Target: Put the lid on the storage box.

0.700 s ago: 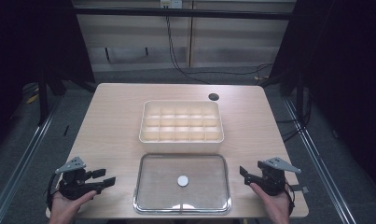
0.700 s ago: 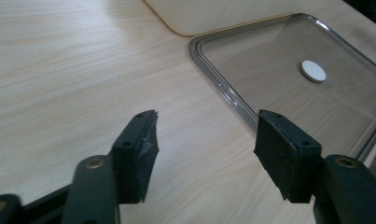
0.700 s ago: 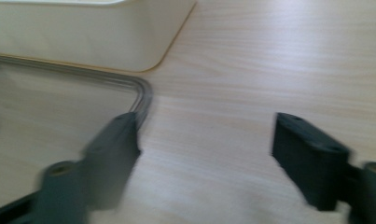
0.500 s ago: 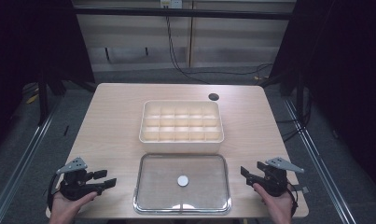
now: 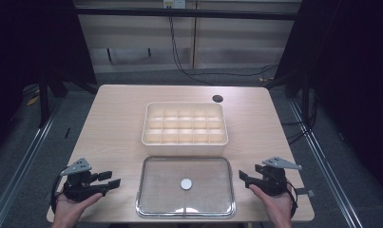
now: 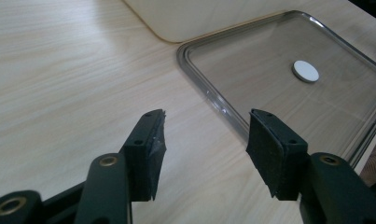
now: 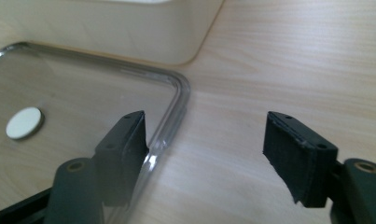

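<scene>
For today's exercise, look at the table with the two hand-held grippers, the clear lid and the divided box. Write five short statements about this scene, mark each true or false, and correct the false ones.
1. The clear lid lies flat on the table, nearer the person than the divided box. True.
2. The left gripper is clamped on the lid's edge. False: its jaws are open, with nothing between them, just beside the lid.
3. The right gripper is open. True.
4. A white disc sits at the middle of the lid. True.
5. The box's compartments hold small parts. False: they look empty.
</scene>
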The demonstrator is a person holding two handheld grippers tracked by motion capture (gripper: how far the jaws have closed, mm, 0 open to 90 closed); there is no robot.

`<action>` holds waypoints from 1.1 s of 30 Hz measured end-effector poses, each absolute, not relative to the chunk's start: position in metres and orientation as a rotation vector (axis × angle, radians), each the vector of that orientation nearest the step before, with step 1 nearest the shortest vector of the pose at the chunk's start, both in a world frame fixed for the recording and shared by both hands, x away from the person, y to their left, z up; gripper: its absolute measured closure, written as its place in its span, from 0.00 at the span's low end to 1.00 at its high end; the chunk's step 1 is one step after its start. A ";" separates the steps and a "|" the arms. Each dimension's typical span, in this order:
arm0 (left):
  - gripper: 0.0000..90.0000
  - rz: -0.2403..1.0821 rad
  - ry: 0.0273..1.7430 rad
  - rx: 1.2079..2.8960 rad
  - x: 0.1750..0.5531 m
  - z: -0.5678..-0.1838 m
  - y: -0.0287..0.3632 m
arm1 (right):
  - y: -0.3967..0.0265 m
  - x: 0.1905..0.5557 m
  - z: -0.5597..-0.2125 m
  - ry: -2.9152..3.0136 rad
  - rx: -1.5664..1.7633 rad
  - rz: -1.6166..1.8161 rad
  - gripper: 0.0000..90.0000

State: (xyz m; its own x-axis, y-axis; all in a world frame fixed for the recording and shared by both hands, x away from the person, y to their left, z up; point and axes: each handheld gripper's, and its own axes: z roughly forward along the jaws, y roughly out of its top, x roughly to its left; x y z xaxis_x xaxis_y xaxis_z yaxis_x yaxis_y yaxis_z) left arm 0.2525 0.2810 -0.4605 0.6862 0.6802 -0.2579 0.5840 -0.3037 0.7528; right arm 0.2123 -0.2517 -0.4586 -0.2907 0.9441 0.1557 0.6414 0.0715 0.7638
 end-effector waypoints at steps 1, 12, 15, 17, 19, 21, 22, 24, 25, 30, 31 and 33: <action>0.51 0.143 0.962 2.026 0.258 -0.462 0.275 | -0.247 0.217 -0.456 1.979 1.548 1.118 0.32; 0.56 0.108 0.986 2.110 0.285 -0.464 0.249 | -0.228 0.244 -0.450 2.022 1.554 1.156 0.37; 0.57 0.071 0.997 2.094 0.290 -0.468 0.241 | -0.228 0.245 -0.459 2.055 1.573 1.135 0.37; 0.56 0.093 0.971 2.113 0.289 -0.472 0.236 | -0.228 0.246 -0.462 2.064 1.571 1.128 0.37; 0.54 0.077 0.947 2.110 0.287 -0.473 0.234 | -0.229 0.246 -0.467 2.071 1.590 1.137 0.38; 0.53 0.084 0.949 2.119 0.288 -0.475 0.234 | -0.227 0.245 -0.472 2.094 1.595 1.136 0.40; 0.53 0.084 0.949 2.119 0.288 -0.475 0.234 | -0.227 0.245 -0.472 2.094 1.595 1.136 0.40; 0.53 0.084 0.958 2.121 0.289 -0.477 0.234 | -0.225 0.245 -0.478 2.112 1.582 1.131 0.42; 0.53 0.087 0.965 2.127 0.289 -0.479 0.232 | -0.223 0.245 -0.479 2.120 1.590 1.113 0.42; 0.53 0.053 0.949 2.151 0.286 -0.486 0.227 | -0.220 0.247 -0.487 2.145 1.591 1.075 0.44; 0.53 0.043 0.943 2.152 0.286 -0.487 0.226 | -0.219 0.247 -0.487 2.147 1.594 1.063 0.44; 0.52 0.016 0.945 2.160 0.287 -0.490 0.225 | -0.218 0.248 -0.490 2.155 1.586 1.028 0.44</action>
State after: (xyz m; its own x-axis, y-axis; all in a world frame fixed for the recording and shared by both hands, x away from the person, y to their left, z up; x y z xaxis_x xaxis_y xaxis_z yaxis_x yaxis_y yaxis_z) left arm 0.2875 0.2249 -0.4904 0.7256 0.6319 -0.2724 0.6223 -0.4335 0.6518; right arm 0.2478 -0.2183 -0.4899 -0.3614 0.9138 0.1853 0.7190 0.1465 0.6794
